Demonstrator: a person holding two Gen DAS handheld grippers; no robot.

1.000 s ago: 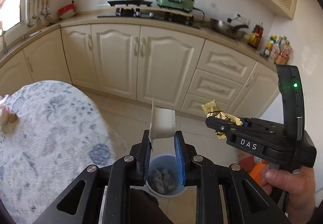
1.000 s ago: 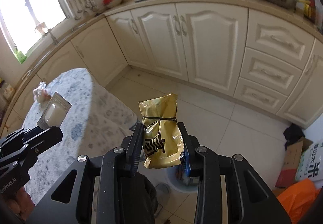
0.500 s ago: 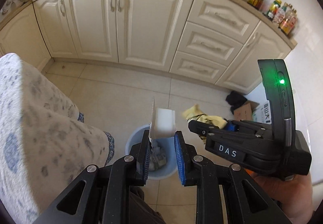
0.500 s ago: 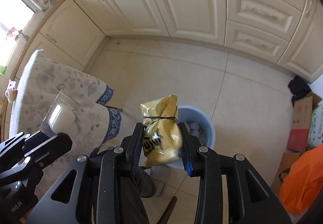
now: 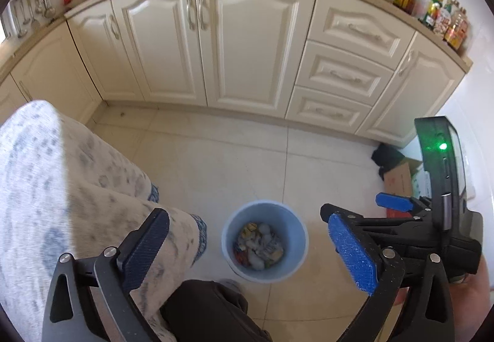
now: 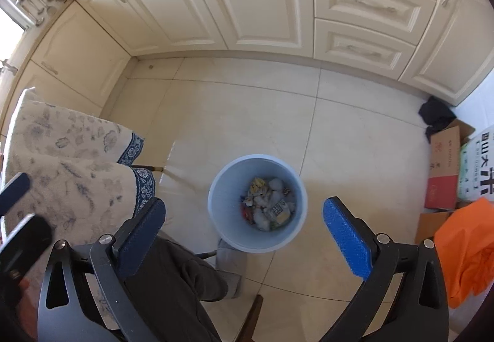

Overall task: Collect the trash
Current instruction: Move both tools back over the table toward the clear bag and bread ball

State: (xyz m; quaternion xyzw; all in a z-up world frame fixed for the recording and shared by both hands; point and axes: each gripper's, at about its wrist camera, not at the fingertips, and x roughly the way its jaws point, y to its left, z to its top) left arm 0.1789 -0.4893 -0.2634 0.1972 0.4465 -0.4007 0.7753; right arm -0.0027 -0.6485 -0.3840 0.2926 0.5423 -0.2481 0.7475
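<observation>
A light blue trash bin (image 5: 291, 227) (image 6: 223, 187) stands on the tiled floor, and several crumpled wrappers and papers (image 5: 259, 244) (image 6: 268, 207) lie inside it. My left gripper (image 5: 247, 217) hangs above the bin, its jaws opening wide with nothing between them. My right gripper (image 6: 244, 203) points down over the same bin, and its jaws are also opening and empty. The left wrist view has the right gripper (image 5: 358, 207) at the right edge. In the right wrist view the left gripper (image 6: 21, 212) is at the left edge.
A table under a blue floral cloth (image 5: 61, 187) (image 6: 61, 156) sits just left of the bin. Cream cabinets (image 5: 247, 48) line the far wall. Cardboard boxes (image 6: 444, 172), an orange bag (image 6: 463, 249) and a dark cloth (image 6: 435, 116) lie at the right. A person's dark trouser leg (image 6: 173, 274) is below.
Both grippers tilted down over the bin and opened. The white cup has left the left jaws and the yellow bag has left the right jaws.
</observation>
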